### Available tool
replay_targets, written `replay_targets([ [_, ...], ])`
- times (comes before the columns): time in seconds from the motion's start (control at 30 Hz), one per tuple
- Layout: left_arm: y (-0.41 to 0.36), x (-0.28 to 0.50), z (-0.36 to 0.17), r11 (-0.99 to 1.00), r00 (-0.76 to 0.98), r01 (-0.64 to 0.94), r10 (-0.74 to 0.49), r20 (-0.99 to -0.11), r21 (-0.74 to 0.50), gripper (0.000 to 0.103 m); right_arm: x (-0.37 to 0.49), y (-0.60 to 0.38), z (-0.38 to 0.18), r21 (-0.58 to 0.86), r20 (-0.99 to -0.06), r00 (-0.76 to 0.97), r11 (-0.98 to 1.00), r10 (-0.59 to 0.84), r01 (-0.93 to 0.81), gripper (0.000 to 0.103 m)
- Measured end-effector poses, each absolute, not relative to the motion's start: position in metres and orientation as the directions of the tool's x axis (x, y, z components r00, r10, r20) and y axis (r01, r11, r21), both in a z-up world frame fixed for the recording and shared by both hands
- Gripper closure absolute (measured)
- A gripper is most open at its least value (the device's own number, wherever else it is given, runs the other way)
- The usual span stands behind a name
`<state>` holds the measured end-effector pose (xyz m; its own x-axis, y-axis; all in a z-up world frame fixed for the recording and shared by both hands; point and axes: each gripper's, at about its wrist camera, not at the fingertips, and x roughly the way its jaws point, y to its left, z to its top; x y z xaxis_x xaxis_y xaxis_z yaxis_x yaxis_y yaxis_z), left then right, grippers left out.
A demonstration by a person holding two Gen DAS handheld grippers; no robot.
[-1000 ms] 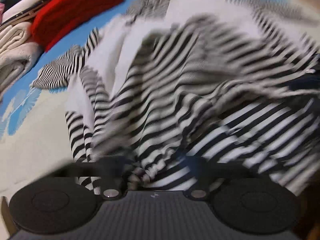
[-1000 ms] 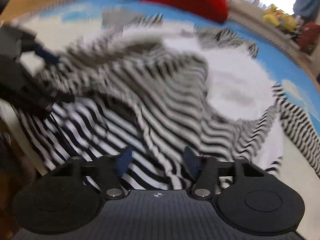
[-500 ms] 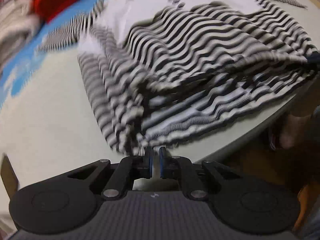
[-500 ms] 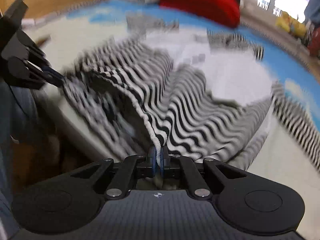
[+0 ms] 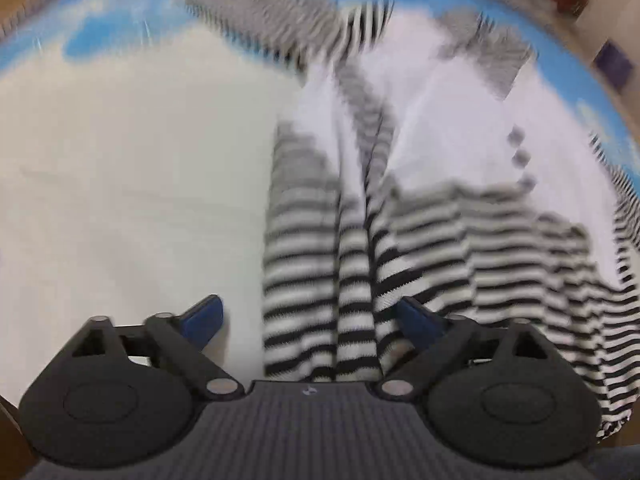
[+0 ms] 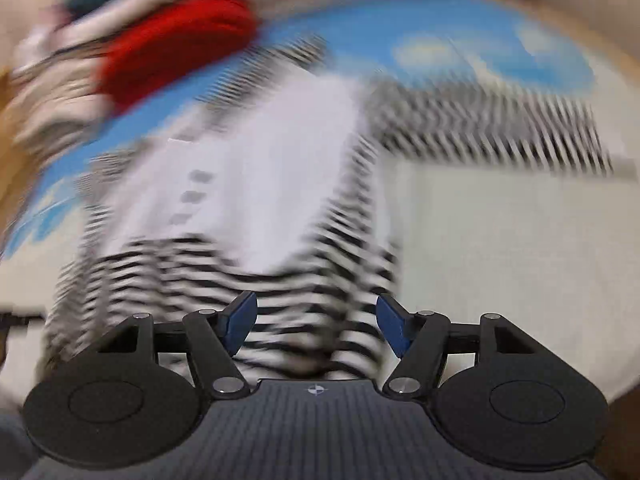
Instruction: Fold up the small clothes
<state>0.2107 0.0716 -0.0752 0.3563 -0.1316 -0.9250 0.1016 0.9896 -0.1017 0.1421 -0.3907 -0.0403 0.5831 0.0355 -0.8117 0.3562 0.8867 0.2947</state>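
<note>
left gripper [image 5: 310, 314]: jaws just opened, striped shirt [image 5: 420, 240] lying loose between them on the bench [image 5: 120, 200] | right gripper [image 6: 316, 322]: jaws likewise just opened over shirt hem | right view only: red garment [image 6: 176, 44] among piled clothes

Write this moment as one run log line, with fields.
stage: hem released | left gripper: open, just opened | right gripper: open, just opened | striped garment: lying on table

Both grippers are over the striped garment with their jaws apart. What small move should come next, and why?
Probably a regrasp: bring the left gripper down onto the near hem of the striped garment. Both it and the right gripper have just been opening and press on nothing, with striped cloth lying loose between the fingers. The garment looks only partly folded on the table, its white upper part exposed.
</note>
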Motion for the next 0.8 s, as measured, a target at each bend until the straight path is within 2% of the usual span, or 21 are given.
replay_targets([
  [0.03,0.067,0.207,-0.084,0.988,0.332,0.122,-0.126,-0.935,-0.090,0.056,0.149,-0.397,-0.055,0.304,-0.847,0.529,0.864,0.052,0.402,0.040],
  [0.07,0.063,0.202,-0.083,0.988,0.348,0.145,-0.100,-0.932,-0.052,0.074,0.152,-0.400,-0.070,0.323,-0.877,0.471,0.845,0.098,0.427,0.052],
  [0.1,0.061,0.196,-0.078,0.985,0.374,0.171,-0.084,-0.923,-0.021,0.097,0.151,-0.398,-0.079,0.341,-0.887,0.439,0.842,0.142,0.417,0.091],
  [0.13,0.060,0.189,-0.071,0.982,0.393,0.190,-0.057,-0.918,0.020,0.096,0.151,-0.394,-0.077,0.332,-0.888,0.436,0.864,0.149,0.379,0.100],
  [0.23,0.072,0.171,-0.065,0.982,0.384,0.189,-0.048,-0.922,0.027,0.096,0.139,-0.402,-0.056,0.287,-0.860,0.503,0.892,0.080,0.349,0.100],
  [0.33,0.072,0.157,-0.077,0.973,0.346,0.229,-0.050,-0.937,0.032,0.094,0.131,-0.424,-0.067,0.334,-0.870,0.479,0.852,0.115,0.402,0.099],
  [0.37,0.069,0.154,-0.075,0.968,0.365,0.246,-0.045,-0.930,0.049,0.092,0.134,-0.418,-0.074,0.319,-0.883,0.453,0.868,0.126,0.381,0.098],
  [0.43,0.072,0.161,-0.069,0.974,0.374,0.226,-0.067,-0.925,0.021,0.081,0.135,-0.410,-0.081,0.300,-0.893,0.430,0.890,0.135,0.344,0.092],
  [0.47,0.076,0.166,-0.067,0.979,0.373,0.201,-0.080,-0.924,-0.004,0.062,0.132,-0.412,-0.075,0.305,-0.891,0.432,0.887,0.138,0.346,0.081],
  [0.5,0.080,0.170,-0.065,0.984,0.382,0.178,-0.092,-0.919,-0.024,0.044,0.132,-0.413,-0.069,0.313,-0.892,0.429,0.877,0.139,0.366,0.059],
  [0.53,0.083,0.175,-0.063,0.987,0.398,0.160,-0.097,-0.912,-0.036,0.036,0.133,-0.416,-0.065,0.322,-0.893,0.432,0.855,0.131,0.406,0.037],
  [0.57,0.086,0.183,-0.062,0.989,0.409,0.144,-0.099,-0.907,-0.043,0.025,0.127,-0.420,-0.060,0.347,-0.883,0.451,0.826,0.127,0.445,0.033],
  [0.6,0.085,0.189,-0.064,0.989,0.411,0.135,-0.113,-0.905,-0.062,0.021,0.122,-0.422,-0.057,0.389,-0.865,0.480,0.799,0.147,0.458,0.033],
  [0.7,0.079,0.204,-0.075,0.973,0.333,0.152,-0.214,-0.918,-0.172,0.020,0.120,-0.406,-0.058,0.439,-0.853,0.465,0.807,0.236,0.396,0.028],
  [0.73,0.072,0.201,-0.081,0.969,0.296,0.169,-0.225,-0.928,-0.181,0.020,0.121,-0.392,-0.061,0.403,-0.871,0.433,0.843,0.232,0.357,0.027],
  [0.8,0.059,0.189,-0.087,0.972,0.296,0.218,-0.147,-0.944,-0.083,0.020,0.114,-0.364,-0.068,0.262,-0.912,0.379,0.933,0.156,0.246,0.021],
])
